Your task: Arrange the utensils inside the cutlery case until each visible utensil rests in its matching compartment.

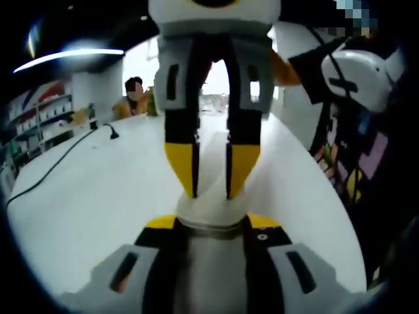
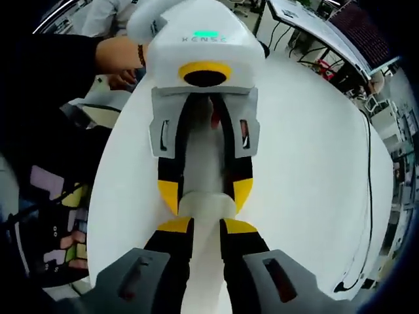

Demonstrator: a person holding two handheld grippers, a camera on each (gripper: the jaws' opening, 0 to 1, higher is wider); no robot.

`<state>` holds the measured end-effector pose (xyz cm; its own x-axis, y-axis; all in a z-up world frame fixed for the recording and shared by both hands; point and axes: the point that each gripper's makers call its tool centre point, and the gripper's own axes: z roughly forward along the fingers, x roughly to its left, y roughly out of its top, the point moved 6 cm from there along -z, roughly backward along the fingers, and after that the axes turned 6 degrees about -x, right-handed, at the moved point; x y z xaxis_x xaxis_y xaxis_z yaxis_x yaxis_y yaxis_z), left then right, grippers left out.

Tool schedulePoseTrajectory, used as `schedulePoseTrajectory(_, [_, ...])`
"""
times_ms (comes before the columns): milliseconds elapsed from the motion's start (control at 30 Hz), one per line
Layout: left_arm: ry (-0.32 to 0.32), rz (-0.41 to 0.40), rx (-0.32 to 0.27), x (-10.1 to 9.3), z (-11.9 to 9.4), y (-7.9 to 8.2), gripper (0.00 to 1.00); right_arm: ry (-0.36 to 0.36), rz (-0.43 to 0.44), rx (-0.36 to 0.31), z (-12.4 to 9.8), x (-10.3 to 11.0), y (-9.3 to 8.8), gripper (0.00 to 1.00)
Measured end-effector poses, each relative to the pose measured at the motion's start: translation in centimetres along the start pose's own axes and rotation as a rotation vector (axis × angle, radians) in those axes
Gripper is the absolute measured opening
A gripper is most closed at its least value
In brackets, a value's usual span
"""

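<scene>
A white elongated case (image 1: 211,208) with a silver band around it hangs over the white table (image 1: 98,196), held from both ends. My left gripper (image 1: 211,224) rises from the bottom of the left gripper view, its yellow-tipped jaws closed against the case's near end. My right gripper (image 1: 211,188) comes down from the top and clamps the far end. In the right gripper view the same case (image 2: 206,204) sits between my right gripper (image 2: 206,226) at the bottom and my left gripper (image 2: 206,195) above it. What is inside the case is hidden.
A black cable (image 1: 59,163) runs along the table's left side, with shelves (image 1: 46,114) beyond and a person (image 1: 134,98) at the far end. A hand (image 2: 118,55) holds the left gripper. A cable (image 2: 368,170) lies at the right; coloured floor tiles (image 2: 65,222) show past the left edge.
</scene>
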<state>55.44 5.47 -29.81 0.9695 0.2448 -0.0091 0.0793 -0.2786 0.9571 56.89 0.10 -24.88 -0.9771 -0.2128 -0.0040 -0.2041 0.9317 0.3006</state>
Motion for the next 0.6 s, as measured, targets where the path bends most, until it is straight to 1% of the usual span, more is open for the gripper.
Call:
schedulePoseTrajectory(167, [-0.001,0.000,0.001,0.11,-0.04,-0.01,0.40,0.002,0.013,0.025,0.06,-0.13,0.15,0.15])
schedulePoseTrajectory(233, [-0.001,0.000,0.002,0.07,0.00,0.00,0.40,0.005,-0.001,0.025,-0.03,-0.17,0.09,0.14])
schedulePoseTrajectory(400, [-0.001,0.000,0.006,-0.01,0.07,0.04,0.40,-0.001,0.003,0.028,-0.12,-0.20,0.09,0.14])
schedulePoseTrajectory(500, [0.000,0.000,0.007,-0.06,0.13,0.06,0.40,0.002,0.003,0.024,-0.18,-0.28,0.02,0.14])
schedulePoseTrajectory(600, [0.000,0.000,0.008,-0.08,0.14,0.06,0.40,0.000,-0.011,0.001,-0.28,-0.19,-0.18,0.14])
